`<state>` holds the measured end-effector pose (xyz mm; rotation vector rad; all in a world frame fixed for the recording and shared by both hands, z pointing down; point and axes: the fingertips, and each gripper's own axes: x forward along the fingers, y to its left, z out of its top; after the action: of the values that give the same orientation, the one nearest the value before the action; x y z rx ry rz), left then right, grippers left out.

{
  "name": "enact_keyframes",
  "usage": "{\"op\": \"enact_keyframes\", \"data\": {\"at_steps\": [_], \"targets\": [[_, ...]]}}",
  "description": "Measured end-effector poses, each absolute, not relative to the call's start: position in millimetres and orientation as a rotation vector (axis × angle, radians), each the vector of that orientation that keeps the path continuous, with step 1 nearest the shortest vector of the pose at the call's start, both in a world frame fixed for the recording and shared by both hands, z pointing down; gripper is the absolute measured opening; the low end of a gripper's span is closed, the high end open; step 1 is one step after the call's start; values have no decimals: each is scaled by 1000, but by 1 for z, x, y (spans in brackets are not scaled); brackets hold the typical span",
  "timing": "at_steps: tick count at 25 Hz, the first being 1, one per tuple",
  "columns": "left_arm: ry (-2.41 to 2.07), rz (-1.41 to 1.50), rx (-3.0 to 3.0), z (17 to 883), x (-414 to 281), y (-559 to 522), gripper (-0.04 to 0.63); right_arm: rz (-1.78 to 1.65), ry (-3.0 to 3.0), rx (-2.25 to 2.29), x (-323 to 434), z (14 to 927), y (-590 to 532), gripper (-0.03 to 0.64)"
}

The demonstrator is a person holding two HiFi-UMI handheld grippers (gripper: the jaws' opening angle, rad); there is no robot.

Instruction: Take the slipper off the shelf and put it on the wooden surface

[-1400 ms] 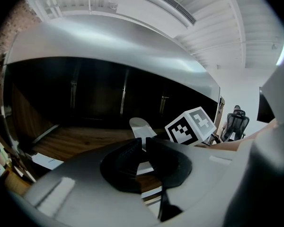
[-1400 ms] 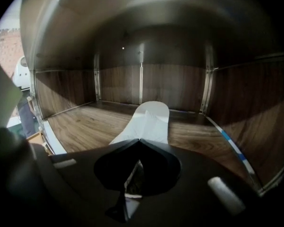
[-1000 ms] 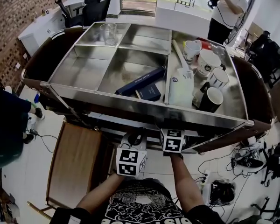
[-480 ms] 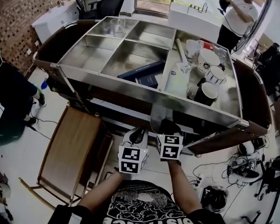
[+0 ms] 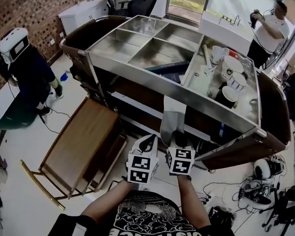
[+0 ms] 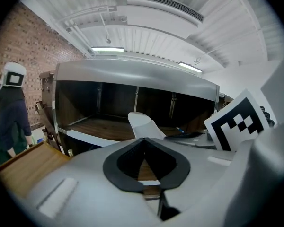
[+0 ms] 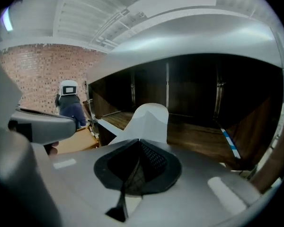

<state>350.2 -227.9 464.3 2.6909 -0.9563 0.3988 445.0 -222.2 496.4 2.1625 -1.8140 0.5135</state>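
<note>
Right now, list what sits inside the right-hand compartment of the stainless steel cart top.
In the steel compartment: white ceramic mugs, one black mug, a flat white packet and a pale stick. Anything beneath the packet is covered.

wooden surface [image 5: 81, 141]: bare | ahead: cart [image 5: 132, 74] rim | left: person [image 5: 24, 68] well apart

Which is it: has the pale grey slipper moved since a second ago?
Yes. The pale grey slipper, gripped by the right hand-held gripper, has come out from under the steel cart's front rim, toward the person.
</note>
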Motion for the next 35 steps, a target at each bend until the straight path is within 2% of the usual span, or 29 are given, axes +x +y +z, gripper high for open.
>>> {"op": "enact_keyframes", "data": {"at_steps": [17, 35], "targets": [[-1366, 354, 2491, 472, 235, -189, 5, 413, -2096, 1887, 329, 487, -188, 9], [-1864, 249, 2030, 488, -5, -152, 6, 282, -2476, 1220, 61, 497, -182, 9]]}}
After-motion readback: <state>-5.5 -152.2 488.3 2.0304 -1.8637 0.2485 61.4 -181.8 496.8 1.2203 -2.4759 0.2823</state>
